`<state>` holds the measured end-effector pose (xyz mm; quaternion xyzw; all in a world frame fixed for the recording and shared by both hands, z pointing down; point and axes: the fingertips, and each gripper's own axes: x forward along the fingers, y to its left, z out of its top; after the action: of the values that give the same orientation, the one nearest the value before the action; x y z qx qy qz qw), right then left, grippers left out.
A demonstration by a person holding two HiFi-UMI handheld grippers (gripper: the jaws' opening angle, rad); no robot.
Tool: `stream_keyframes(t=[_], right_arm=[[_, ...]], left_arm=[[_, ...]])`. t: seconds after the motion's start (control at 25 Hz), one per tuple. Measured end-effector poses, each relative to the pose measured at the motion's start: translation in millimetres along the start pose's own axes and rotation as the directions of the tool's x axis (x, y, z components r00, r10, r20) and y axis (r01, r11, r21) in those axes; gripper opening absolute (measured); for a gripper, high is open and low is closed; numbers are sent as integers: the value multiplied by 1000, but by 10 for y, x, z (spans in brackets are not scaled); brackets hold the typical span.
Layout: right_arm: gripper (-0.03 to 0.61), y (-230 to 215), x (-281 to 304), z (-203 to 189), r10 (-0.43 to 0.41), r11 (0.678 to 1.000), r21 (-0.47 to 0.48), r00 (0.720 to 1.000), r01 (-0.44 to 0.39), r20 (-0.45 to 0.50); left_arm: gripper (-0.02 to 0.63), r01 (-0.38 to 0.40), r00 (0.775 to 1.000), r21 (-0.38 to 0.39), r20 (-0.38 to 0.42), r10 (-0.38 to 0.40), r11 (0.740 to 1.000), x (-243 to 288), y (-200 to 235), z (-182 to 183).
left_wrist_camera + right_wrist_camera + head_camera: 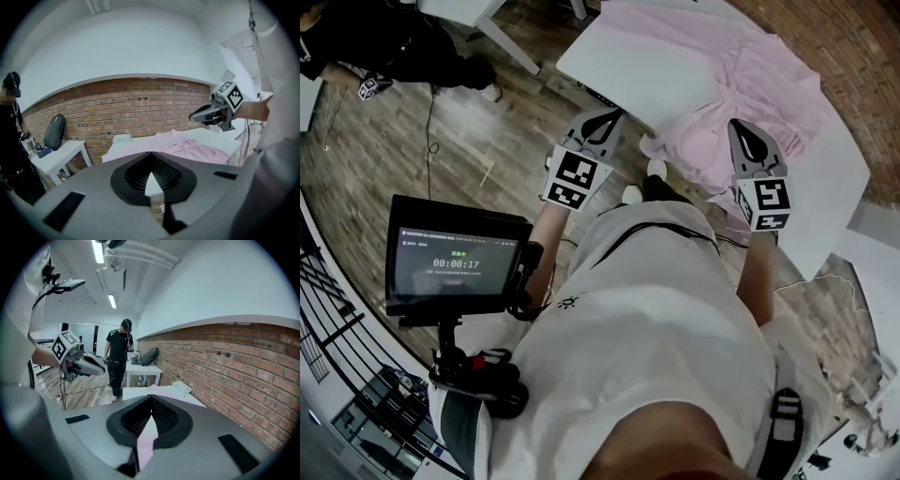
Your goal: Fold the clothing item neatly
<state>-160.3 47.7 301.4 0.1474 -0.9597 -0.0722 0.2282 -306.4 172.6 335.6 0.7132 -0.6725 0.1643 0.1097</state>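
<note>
A crumpled pink garment (755,84) lies on the white table (647,66), with part of it hanging over the near edge. My left gripper (607,116) is shut and holds nothing; it hovers just short of the table's near edge, left of the garment. My right gripper (744,129) is also shut and empty, above the garment's near edge. In the left gripper view the shut jaws point at the table and the garment (187,146), with the right gripper (198,116) up at the right. The right gripper view shows its shut jaws, the garment (158,391) and the left gripper (99,369).
A monitor (455,255) on a body rig sits at my lower left. A person in black (117,357) stands beside a second white table (58,157) that carries a backpack (53,131). A small folded cloth (123,138) lies at the table's far edge by the brick wall (117,108).
</note>
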Motion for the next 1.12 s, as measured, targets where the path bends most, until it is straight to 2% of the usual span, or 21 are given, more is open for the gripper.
stream_keyframes(t=[0.2,0.4,0.6,0.72,0.92,1.12], right_arm=[[5,136,283,109,99,995,-34,995,-98,22],[5,213,551,368,172,984,-60,984,-170,40],[5,-157,937,369,233,972,-53,971,-230,50],[5,-405,1095,369,241,970,-55,969,-239,55],[5,-470,1159,490,253,966,-79,966,-248,60],[5,-594,1297,561,301,951,-90,951,-295,67]], left_arm=[[2,-85,996,-37,-15,85,996,-113,162,-93],[2,-134,991,-91,-21,132,987,-164,356,-60],[2,-173,983,-121,-78,165,977,282,498,-63],[2,-191,979,-132,-98,179,973,522,578,-41],[2,-214,974,-132,-103,202,968,519,676,51],[2,-244,966,-153,-123,227,958,731,718,180]])
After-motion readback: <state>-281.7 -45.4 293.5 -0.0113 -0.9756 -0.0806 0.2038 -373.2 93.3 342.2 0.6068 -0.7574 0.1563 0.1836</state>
